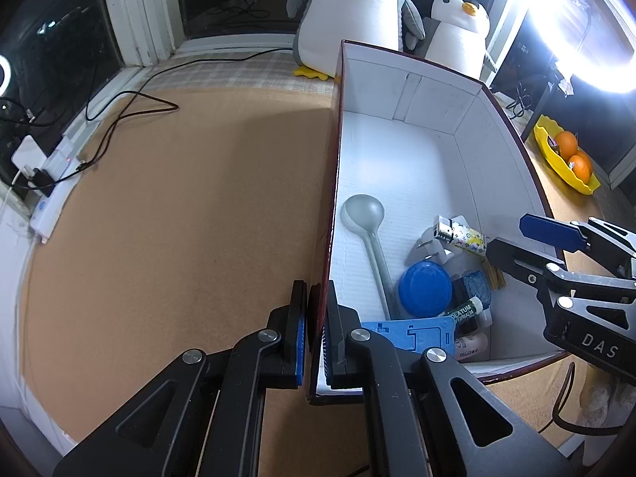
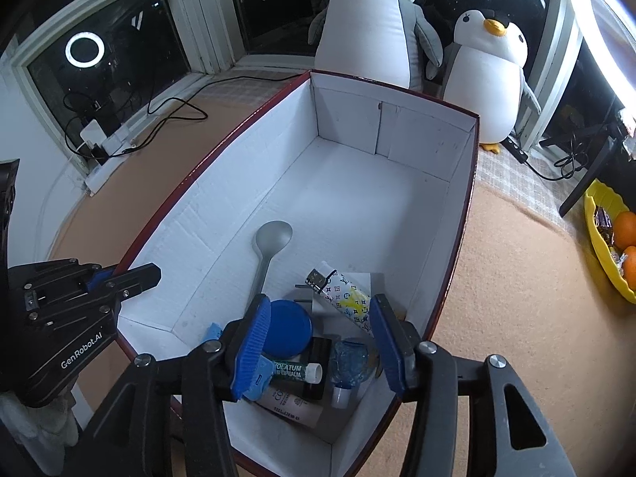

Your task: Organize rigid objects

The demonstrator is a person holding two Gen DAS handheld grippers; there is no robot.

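Observation:
A white-lined box with dark red outside [image 1: 401, 91] [image 2: 349, 119] stands on the tan mat. Near its front corner lie a grey spoon [image 1: 363, 214] [image 2: 272, 238], a blue round lid [image 1: 425, 288] [image 2: 288, 328], a patterned lighter [image 1: 461, 234] [image 2: 346, 298], a lip balm stick [image 2: 294, 371], a blue flat plastic piece [image 1: 409, 334], a cream tube [image 2: 290, 405] and a small clear bottle [image 2: 349, 361]. My left gripper [image 1: 316, 318] [image 2: 131, 276] is shut on the box's left wall. My right gripper [image 2: 318, 342] [image 1: 528, 242] hangs open over the pile, with nothing pressed between its pads.
Two plush penguins [image 2: 369, 28] [image 2: 485, 71] sit behind the box. A yellow bowl of oranges [image 1: 564, 159] [image 2: 612, 238] is at the right. A power strip with cables [image 1: 43, 183] lies along the left window sill. A bright ring light [image 1: 588, 28] glares at upper right.

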